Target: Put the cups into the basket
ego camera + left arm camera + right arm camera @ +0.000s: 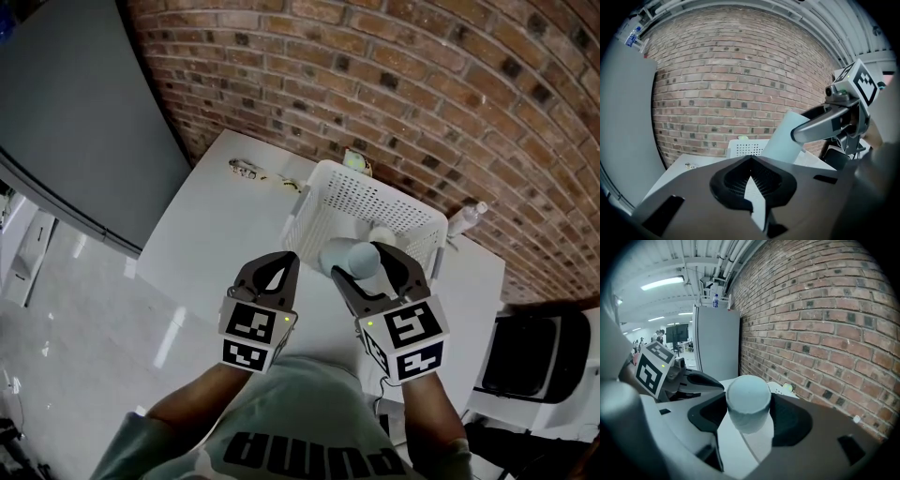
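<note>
White table (211,239) below me, white basket (405,217) at its far edge by the brick wall. I'm mid-carry: the pale cup (748,401) sits clamped between my right gripper's (364,262) fingers, pads on its sides, near the basket's front rim. Next: clear that rim, then release. My left gripper (279,266) is pinched together, empty

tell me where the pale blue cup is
Head view, centre-right: the cup is clamped in the right hand-held gripper, at the near edge of the white basket.
</note>
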`<state>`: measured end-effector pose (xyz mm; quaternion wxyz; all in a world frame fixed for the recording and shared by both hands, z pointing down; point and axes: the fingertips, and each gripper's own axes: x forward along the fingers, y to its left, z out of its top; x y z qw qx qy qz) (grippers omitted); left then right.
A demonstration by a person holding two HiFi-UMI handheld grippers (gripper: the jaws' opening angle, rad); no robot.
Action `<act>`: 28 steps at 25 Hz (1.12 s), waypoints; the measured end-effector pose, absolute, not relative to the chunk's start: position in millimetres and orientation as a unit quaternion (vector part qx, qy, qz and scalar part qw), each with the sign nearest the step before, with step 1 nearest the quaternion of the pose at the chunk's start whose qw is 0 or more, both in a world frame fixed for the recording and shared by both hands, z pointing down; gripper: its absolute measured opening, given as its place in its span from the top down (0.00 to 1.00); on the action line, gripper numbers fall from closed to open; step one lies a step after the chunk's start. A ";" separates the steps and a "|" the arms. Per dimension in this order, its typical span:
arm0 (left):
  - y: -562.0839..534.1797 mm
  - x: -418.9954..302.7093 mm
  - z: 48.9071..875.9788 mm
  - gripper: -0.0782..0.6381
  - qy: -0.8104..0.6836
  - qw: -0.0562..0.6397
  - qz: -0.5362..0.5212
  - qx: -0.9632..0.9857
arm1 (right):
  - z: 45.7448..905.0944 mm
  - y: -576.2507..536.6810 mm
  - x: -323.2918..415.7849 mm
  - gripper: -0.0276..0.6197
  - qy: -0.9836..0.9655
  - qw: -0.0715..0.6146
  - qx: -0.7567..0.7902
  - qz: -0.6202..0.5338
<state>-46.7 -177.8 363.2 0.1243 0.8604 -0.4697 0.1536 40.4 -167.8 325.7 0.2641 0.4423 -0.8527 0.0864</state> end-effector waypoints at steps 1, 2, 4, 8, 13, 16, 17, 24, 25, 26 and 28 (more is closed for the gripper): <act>-182.1 -46.1 362.9 0.89 -0.469 0.125 0.155 0.861 | 328.0 -173.3 41.6 0.50 -0.852 0.266 0.443 0.086; -186.4 -45.5 362.8 0.89 -0.468 0.126 0.156 0.861 | 331.1 -179.0 43.0 0.50 -0.851 0.267 0.444 0.086; -194.7 -44.4 363.9 0.89 -0.464 0.128 0.159 0.862 | 338.5 -190.1 45.5 0.50 -0.849 0.272 0.445 0.088; -212.0 -43.2 368.0 0.89 -0.458 0.136 0.167 0.863 | 353.8 -210.8 47.1 0.50 -0.847 0.283 0.440 0.091; -230.6 -43.6 370.4 0.89 -0.455 0.142 0.168 0.863 | 374.9 -234.1 46.0 0.50 -0.846 0.303 0.429 0.091; -243.4 -41.4 373.1 0.89 -0.452 0.144 0.172 0.863 | 387.8 -248.6 45.8 0.50 -0.848 0.309 0.420 0.096; -247.7 -40.2 374.4 0.89 -0.452 0.146 0.173 0.863 | 392.9 -253.3 46.1 0.50 -0.848 0.312 0.417 0.098; -271.5 -25.6 379.3 0.89 -0.441 0.155 0.174 0.867 | 440.5 -281.7 54.2 0.50 -0.845 0.343 0.393 0.118; -273.7 -23.0 380.0 0.89 -0.439 0.156 0.175 0.867 | 447.8 -284.2 55.1 0.50 -0.845 0.348 0.388 0.121; -275.7 -21.0 381.3 0.89 -0.438 0.156 0.176 0.868 | 455.5 -286.3 56.2 0.50 -0.844 0.354 0.384 0.122; -279.5 -19.0 385.1 0.89 -0.437 0.158 0.180 0.867 | 471.0 -289.9 58.1 0.50 -0.841 0.369 0.377 0.120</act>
